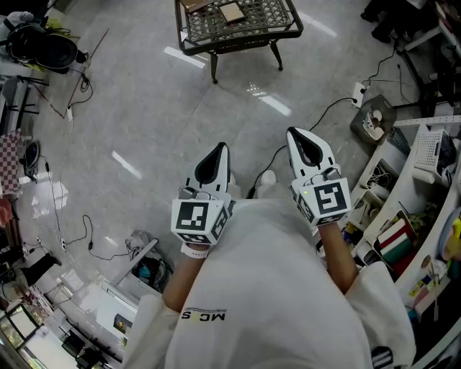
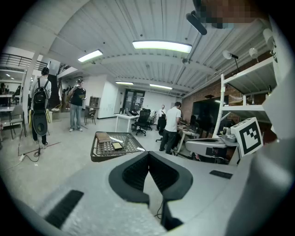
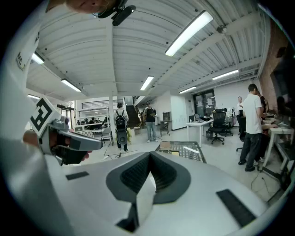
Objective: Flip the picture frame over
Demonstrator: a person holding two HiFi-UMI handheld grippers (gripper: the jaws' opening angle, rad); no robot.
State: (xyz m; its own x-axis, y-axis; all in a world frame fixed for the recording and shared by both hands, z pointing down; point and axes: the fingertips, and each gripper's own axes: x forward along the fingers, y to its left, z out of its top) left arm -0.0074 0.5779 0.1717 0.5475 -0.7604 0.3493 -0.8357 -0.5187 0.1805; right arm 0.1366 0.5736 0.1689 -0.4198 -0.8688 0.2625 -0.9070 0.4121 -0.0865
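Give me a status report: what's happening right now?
Left gripper, right gripper: both shut, empty. Small brown picture frame lies untouched on black metal lattice table ahead. Black cable on grey floor between.

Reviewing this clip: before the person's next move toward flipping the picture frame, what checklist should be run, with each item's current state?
1. Left tongs empty: ok, shut on nothing.
2. Right tongs empty: ok, shut on nothing.
3. Picture frame located: ok, lying on the mesh table.
4. Frame within reach: not ok, the table stands well ahead of both tongs.
5. Which face of the frame is up: cannot tell.
6. Walking path: not ok, a black cable lies on the floor near the feet.
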